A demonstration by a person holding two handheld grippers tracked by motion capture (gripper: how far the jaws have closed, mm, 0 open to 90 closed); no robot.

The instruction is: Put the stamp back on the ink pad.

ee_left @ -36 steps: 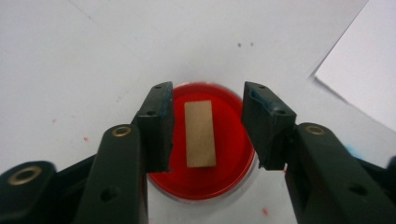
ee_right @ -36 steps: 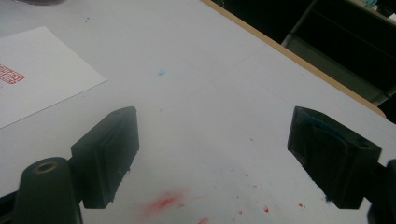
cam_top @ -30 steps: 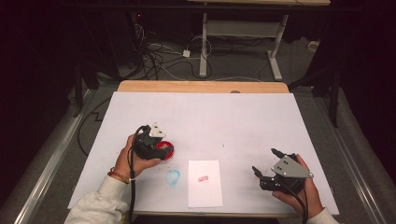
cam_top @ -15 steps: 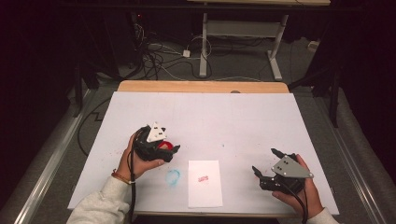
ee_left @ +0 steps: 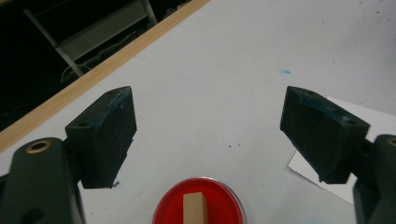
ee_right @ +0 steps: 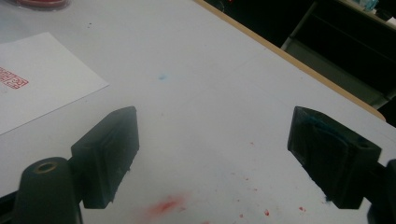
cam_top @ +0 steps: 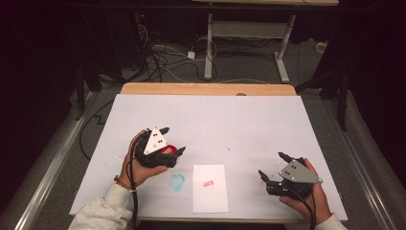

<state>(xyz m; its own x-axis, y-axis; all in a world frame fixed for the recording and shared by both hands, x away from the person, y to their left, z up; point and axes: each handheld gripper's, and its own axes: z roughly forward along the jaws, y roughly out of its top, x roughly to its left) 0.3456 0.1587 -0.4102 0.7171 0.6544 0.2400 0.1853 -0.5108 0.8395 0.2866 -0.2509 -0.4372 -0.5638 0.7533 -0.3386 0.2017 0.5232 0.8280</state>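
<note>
A round red ink pad (ee_left: 212,207) lies on the white table cover, and a small wooden stamp block (ee_left: 194,209) stands in it. My left gripper (cam_top: 173,140) hovers just over the ink pad (cam_top: 168,149). Its jaws are wide open and nothing is between them (ee_left: 208,121). A white sheet of paper (cam_top: 209,194) with a red stamp mark (cam_top: 207,183) lies near the front edge. My right gripper (cam_top: 270,164) rests open at the front right, away from the sheet, and holds nothing (ee_right: 212,140). The sheet (ee_right: 42,70) and its stamp mark (ee_right: 11,79) lie to its left.
A blue smear (cam_top: 177,182) marks the cover left of the sheet. Red ink spots (ee_right: 163,205) stain the cover under my right gripper. The table's wooden far edge (cam_top: 206,88) borders a dark floor with cables and a desk frame (cam_top: 239,28).
My left gripper has shifted slightly right over the red ink pad and now covers more of it. The right gripper has barely moved.
</note>
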